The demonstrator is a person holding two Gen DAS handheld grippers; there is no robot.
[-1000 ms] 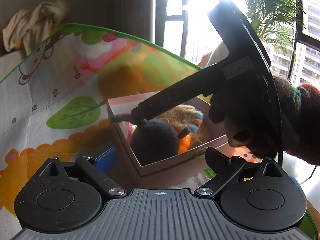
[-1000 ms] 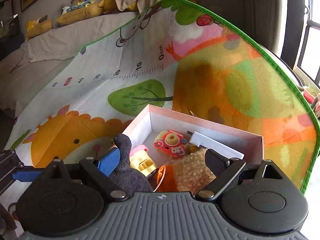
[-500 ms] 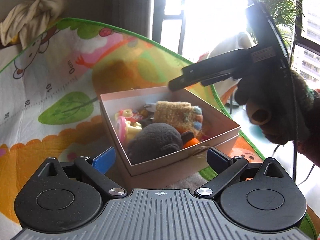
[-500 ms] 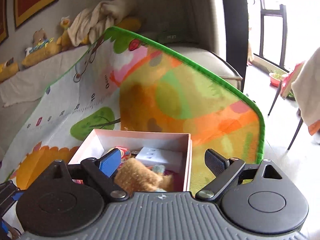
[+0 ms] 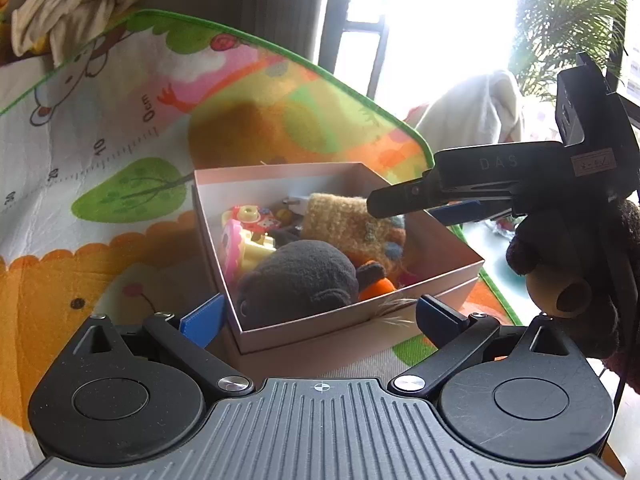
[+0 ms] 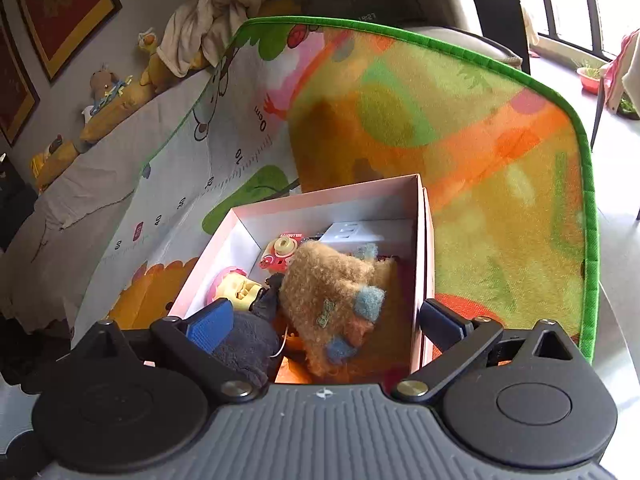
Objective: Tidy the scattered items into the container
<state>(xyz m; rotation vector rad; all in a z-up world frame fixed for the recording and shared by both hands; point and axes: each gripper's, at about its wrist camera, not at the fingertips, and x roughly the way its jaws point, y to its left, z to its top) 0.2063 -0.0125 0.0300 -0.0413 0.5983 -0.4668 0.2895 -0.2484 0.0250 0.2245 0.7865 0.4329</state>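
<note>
A pale pink box stands on the play mat and holds a dark grey plush, a tan woolly toy, a red toy camera and a yellow and pink toy. My left gripper is open and empty at the box's near wall. My right gripper is open and empty above the box, over the tan woolly toy and the grey plush. The right gripper also shows in the left wrist view, held over the box's right side.
A colourful play mat with a green edge covers the surface. A bundled cream cloth and soft toys lie along the back. A window and a palm plant stand at the right, beyond the mat's edge.
My right gripper let go of the plush toys into the box, rose, then came back lower over the box. The left gripper stays at the box's near wall.
</note>
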